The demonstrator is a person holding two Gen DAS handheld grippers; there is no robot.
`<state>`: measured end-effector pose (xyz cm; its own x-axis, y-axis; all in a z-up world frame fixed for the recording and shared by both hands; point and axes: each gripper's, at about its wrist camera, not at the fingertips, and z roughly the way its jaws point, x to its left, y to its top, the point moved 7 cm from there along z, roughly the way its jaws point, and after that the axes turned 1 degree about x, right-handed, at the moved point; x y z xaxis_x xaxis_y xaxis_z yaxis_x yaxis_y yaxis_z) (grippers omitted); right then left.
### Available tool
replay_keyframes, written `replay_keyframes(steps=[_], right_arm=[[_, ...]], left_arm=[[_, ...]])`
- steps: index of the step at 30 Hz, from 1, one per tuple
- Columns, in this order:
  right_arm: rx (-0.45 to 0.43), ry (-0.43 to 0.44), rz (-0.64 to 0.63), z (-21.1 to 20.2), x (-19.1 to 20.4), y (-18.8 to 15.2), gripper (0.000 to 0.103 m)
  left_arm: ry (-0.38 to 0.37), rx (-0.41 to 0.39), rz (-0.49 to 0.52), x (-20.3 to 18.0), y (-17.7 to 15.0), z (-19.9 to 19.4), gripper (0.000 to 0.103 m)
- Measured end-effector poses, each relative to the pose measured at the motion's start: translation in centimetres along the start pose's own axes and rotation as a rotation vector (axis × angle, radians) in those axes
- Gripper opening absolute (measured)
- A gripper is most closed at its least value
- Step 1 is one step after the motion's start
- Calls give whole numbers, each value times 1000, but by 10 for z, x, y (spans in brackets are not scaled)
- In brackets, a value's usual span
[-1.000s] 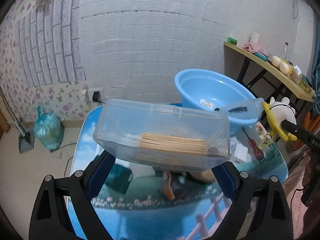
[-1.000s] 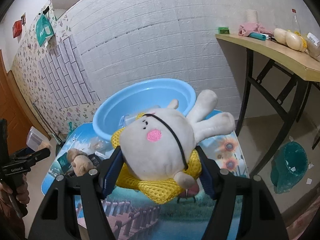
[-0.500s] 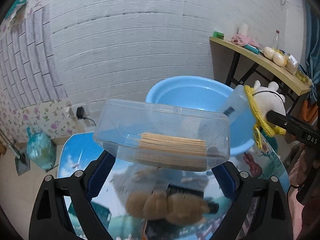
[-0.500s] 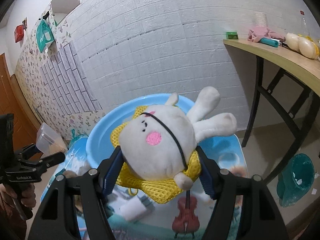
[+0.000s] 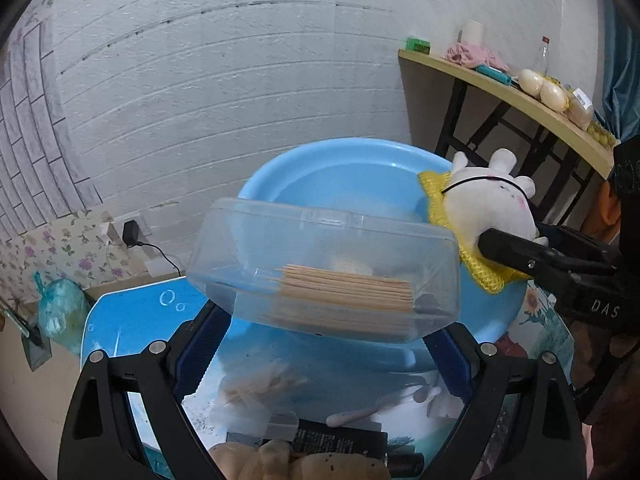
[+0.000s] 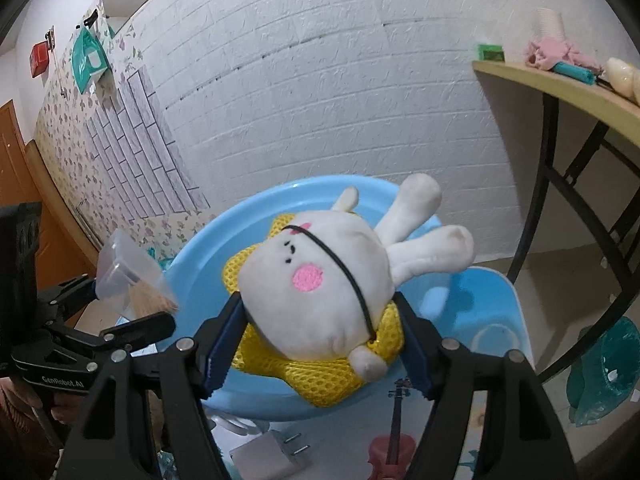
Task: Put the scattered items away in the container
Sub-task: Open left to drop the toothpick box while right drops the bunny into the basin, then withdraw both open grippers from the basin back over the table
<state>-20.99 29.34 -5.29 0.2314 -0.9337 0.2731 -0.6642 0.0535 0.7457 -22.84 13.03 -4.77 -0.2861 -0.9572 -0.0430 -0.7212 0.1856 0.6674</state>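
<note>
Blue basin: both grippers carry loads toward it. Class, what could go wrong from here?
1. The left gripper holds the clear box of wooden sticks tilted; tipped further, its sticks might slide or spill.
2. The right gripper, whose jaws have just been opening, holds the plush rabbit near the blue basin rim, so it might drop outside.
3. The two grippers are close and could collide.

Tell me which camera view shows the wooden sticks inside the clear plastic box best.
The left wrist view: the clear plastic box fills its centre, with the bundle of wooden sticks seen lengthwise through the wall. The right wrist view shows the box small at the left edge, the sticks only end-on.
</note>
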Motion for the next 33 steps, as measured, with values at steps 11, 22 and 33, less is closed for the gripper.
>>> replay_keyframes(steps=[11,22,33], right_arm=[[-4,-26,-31,-9,8,-4,78],[-18,-40,7,-39,11,-18,78],[-20,-47,-3,-72,30,-35,78]], left_arm=[[-13,19,17,-13,-6,1,94],[-21,5,-22,-13,-20,-23,94],[9,-11,-84,6,-49,-65,96]])
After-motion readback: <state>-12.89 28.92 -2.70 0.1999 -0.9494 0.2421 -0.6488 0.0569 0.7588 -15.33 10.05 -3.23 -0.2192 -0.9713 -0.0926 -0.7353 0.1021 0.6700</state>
